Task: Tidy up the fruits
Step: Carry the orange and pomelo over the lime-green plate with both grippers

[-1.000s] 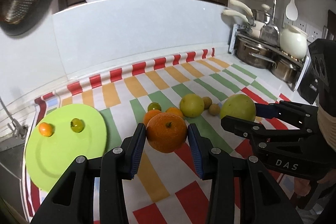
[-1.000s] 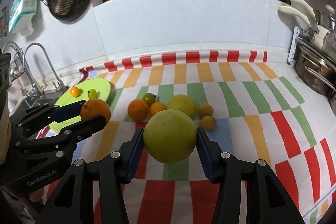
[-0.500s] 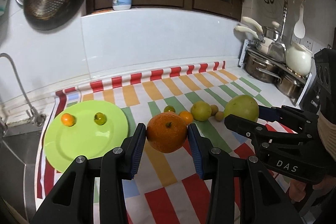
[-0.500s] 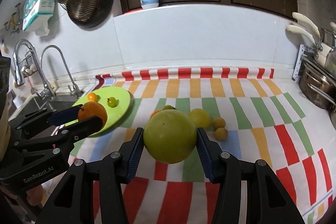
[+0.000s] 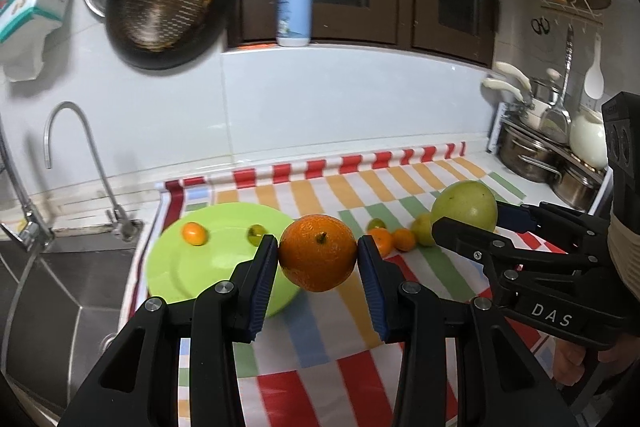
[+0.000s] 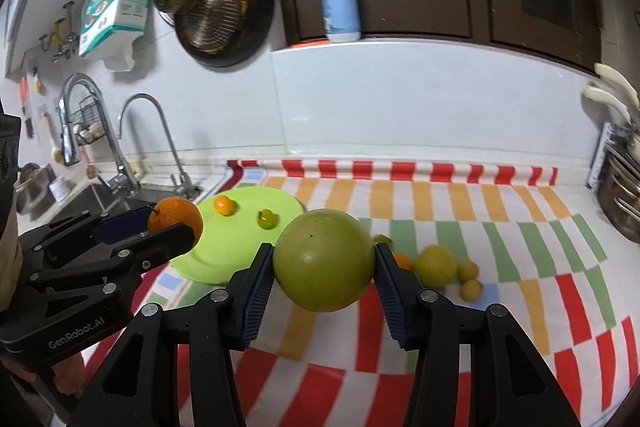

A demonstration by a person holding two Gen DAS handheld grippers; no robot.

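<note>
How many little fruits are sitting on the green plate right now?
2. On the green plate, a small orange fruit sits toward the back left and a small green fruit to its right. The grippers cover part of the plate, so another could be hidden.

1. Left gripper (image 5: 318,253): matte black plastic frame with triangular cut-outs in the arms. Silver round screw heads at the joints.
2. Its fingers (image 5: 262,281) carry ribbed dark-blue pads on the inner faces.
3. Seen from the right wrist view, its side reads "GenRobot.AI" in pale letters.
4. Right gripper (image 6: 324,267): same black build, same silver screws, same blue ribbed pads.
5. From the left wrist view, its side reads "DAS" in white.
6. Bare skin of a hand (image 5: 568,363) shows under the right gripper body.
</note>
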